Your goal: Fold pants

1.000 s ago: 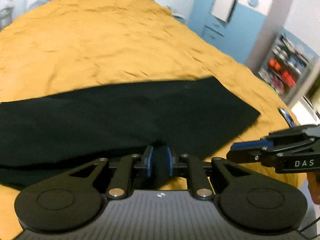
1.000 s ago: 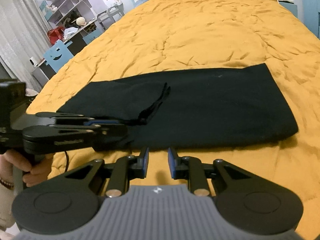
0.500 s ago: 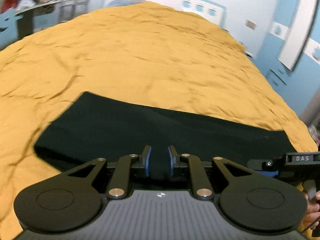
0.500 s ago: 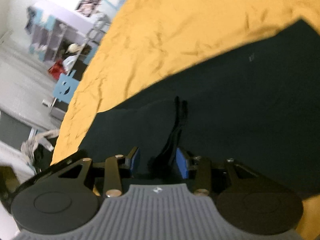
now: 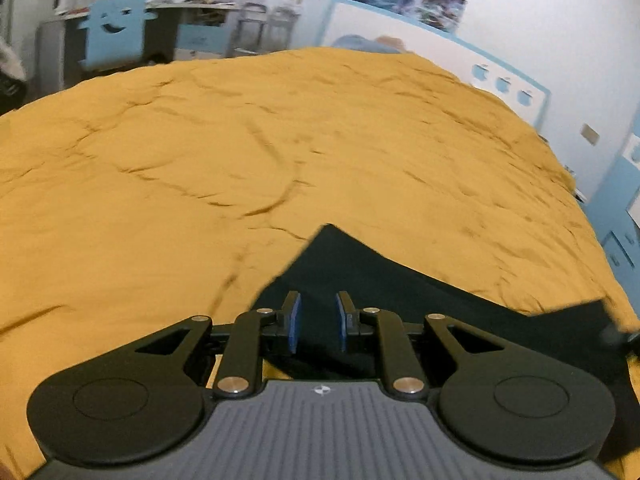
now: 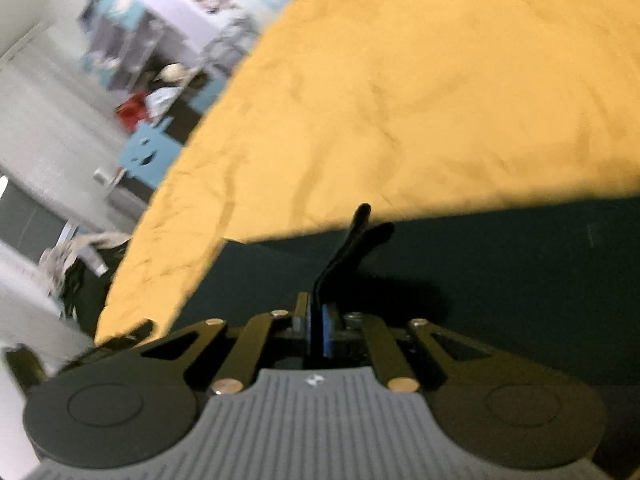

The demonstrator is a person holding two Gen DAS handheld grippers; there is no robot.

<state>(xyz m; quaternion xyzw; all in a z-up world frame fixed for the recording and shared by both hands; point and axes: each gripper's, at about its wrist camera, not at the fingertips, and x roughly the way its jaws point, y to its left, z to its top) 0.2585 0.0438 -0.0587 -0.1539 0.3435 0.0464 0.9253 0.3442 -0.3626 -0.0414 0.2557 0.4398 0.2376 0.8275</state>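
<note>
Pants (image 6: 500, 280) lie half-folded on the bed (image 5: 280, 140); my left claw (image 5: 317, 322) pinches their edge, my right claw (image 6: 317, 330) has just closed on the drawstring (image 6: 352, 240); another fold remains, I judge.

Matt black cloth pants (image 6: 500, 272) ahead of the grippers; beyond them a creased mustard cloth bedspread (image 5: 280, 152)
</note>
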